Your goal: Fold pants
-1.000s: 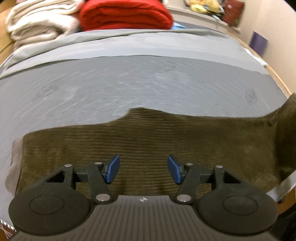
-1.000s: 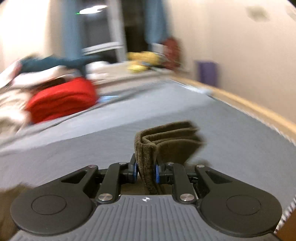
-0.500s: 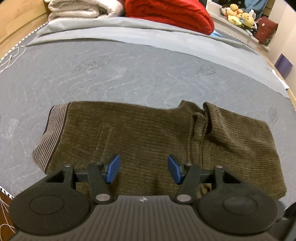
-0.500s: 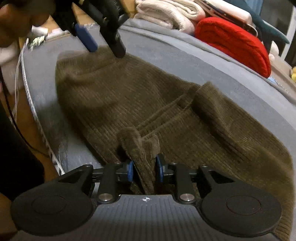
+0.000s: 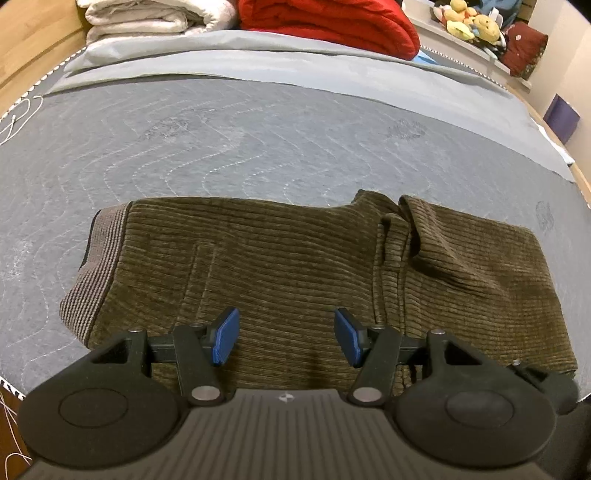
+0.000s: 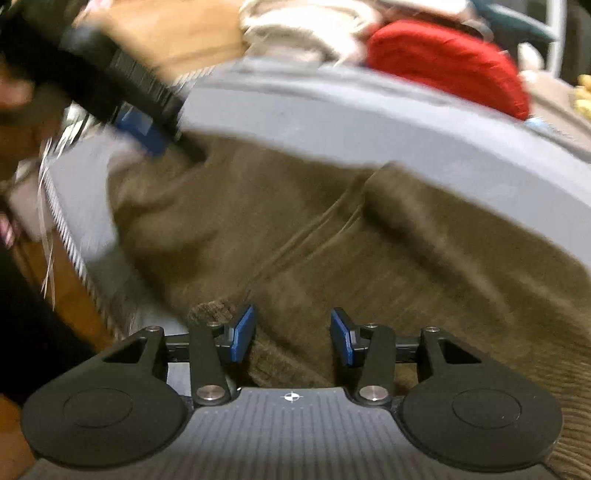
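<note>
Olive-brown corduroy pants lie folded on the grey quilted bed, with the striped waistband at the left and a rumpled ridge of cloth right of the middle. My left gripper is open and empty just above the near edge of the pants. My right gripper is open over the pants in the blurred right wrist view, with the near cloth edge lying between its fingers. The left gripper also shows in the right wrist view at the upper left, above the waistband end.
The grey quilted bed cover stretches beyond the pants. A red blanket and white folded bedding are stacked at the far end. Stuffed toys sit on a shelf at far right. The bed's near edge lies at the left.
My right gripper has opened and let go of the pants' cloth, which now lies flat. The left gripper has stayed open and drawn slightly closer to the pants.
</note>
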Demonstrator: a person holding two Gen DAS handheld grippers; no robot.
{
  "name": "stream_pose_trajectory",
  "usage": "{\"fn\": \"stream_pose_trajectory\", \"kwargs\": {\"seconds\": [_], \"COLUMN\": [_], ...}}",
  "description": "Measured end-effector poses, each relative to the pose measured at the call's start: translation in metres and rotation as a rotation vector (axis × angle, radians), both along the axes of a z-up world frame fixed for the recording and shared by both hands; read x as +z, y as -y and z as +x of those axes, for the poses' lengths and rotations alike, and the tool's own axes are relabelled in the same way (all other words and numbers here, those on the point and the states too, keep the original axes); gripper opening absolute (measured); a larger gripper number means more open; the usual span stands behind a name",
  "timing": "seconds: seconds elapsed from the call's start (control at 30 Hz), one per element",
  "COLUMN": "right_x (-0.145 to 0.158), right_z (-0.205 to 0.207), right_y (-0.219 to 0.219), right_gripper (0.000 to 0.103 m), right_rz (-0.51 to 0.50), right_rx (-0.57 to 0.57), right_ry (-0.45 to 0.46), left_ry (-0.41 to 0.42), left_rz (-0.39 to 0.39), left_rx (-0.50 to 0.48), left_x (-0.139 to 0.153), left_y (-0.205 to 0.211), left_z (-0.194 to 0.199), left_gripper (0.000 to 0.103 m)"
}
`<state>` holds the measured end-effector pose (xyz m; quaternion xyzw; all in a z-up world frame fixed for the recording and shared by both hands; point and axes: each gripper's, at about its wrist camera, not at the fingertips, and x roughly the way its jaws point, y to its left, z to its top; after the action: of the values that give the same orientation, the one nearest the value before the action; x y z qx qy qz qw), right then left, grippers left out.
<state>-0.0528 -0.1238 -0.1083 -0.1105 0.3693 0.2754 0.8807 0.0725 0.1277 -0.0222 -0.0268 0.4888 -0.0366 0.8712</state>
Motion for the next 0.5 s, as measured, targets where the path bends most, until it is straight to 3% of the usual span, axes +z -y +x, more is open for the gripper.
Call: {"fn": "stream_pose_trajectory", "kwargs": {"seconds": [0.1,0.2,0.3,0.37,0.43,0.5], "right_x": [-0.005,0.002,0.032,0.058,0.061,0.042], "right_z": [-0.003,-0.001,-0.004,-0.021,-0.037,-0.043], "right_y": [-0.014,-0.013,-0.004,-0.001,-0.007,-0.011], "right_gripper": [0.047,0.016,0.014,0.014,0.014,0.016], "right_rz": [-0.074,-0.079,-0.011,0.037,0.013,-0.042], "right_rx": [0.032,0.024,-0.029,0.023,0.114,0.180], "right_ry": [0.050,0.080,0.178,0.269,0.310,0.261], "left_ry": [-0.006,-0.006,0.000,0.005,0.004,0.000], "left_rz": [0.011,0.015,0.014,0.008,0.011,0.012], "left_rx": [0.001,0.001,0.017,0.028,0.034,0.034], "left_x": [-0.002,-0.003,-0.002,-0.001,-0.001,-0.001], "left_y": [0.003,0.004,0.003,0.002,0.004,0.007], "left_z": [0.001,0.002,0.004,0.005,0.008,0.012], "left_gripper": [0.062,0.062,0.062,0.062,0.062,0.062]}}
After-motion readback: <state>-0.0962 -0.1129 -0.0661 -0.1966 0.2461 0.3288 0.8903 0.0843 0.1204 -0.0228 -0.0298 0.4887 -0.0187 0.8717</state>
